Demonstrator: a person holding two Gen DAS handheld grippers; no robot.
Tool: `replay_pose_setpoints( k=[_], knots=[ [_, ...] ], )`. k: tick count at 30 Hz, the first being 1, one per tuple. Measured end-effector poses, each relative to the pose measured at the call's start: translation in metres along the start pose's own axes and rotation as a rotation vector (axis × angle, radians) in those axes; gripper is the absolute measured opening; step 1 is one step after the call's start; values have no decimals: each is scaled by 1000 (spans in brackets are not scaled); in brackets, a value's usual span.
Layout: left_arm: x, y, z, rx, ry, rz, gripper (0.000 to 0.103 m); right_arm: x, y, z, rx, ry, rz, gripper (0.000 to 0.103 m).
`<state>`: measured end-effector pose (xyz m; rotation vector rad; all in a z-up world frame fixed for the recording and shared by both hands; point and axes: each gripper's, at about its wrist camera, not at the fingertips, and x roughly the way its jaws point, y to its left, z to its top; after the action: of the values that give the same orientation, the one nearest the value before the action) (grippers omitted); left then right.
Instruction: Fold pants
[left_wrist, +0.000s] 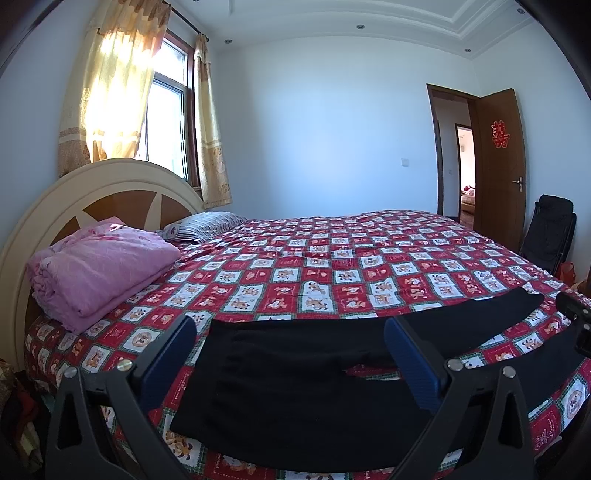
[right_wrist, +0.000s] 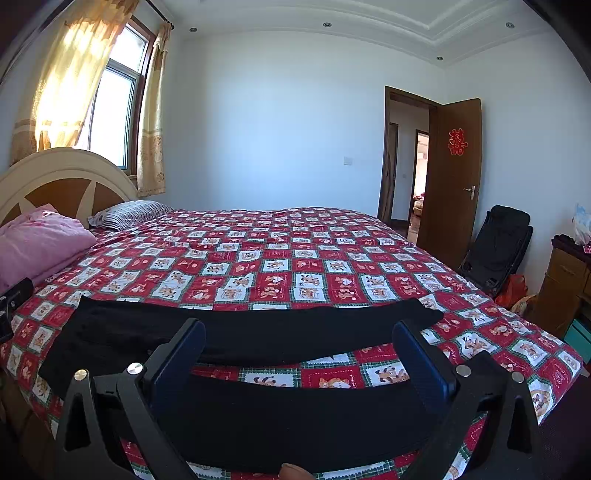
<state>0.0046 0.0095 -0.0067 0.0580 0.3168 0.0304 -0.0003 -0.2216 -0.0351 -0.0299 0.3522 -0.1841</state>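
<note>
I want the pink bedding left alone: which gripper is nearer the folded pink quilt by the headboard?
Left. The left gripper hovers open over the waist end of the black pants, on the side of the folded pink quilt. The right gripper is open over the leg end, farther away.

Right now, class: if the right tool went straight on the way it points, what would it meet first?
Most likely the black pants, spread flat on the checked bedspread. The open right tool hovers just above them, though depth is hard to judge here.
</note>
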Motion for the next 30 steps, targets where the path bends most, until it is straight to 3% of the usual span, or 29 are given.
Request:
replay_pose_setpoints(
  k=[12,20,23,30],
  knots=[
    [22,11,-12,-2,40,37,103,9,-2,-6,-8,19,15,102],
    [93,78,-32,-110,164,139,103,47,-5,-30,-25,109,81,102],
    [123,100,-38,-142,216,121,103,67,-6,-41,-48,154,95,102],
    [201,132,-46,-112,330,140,103,104,-27,-53,-15,226,79,102]
  ],
)
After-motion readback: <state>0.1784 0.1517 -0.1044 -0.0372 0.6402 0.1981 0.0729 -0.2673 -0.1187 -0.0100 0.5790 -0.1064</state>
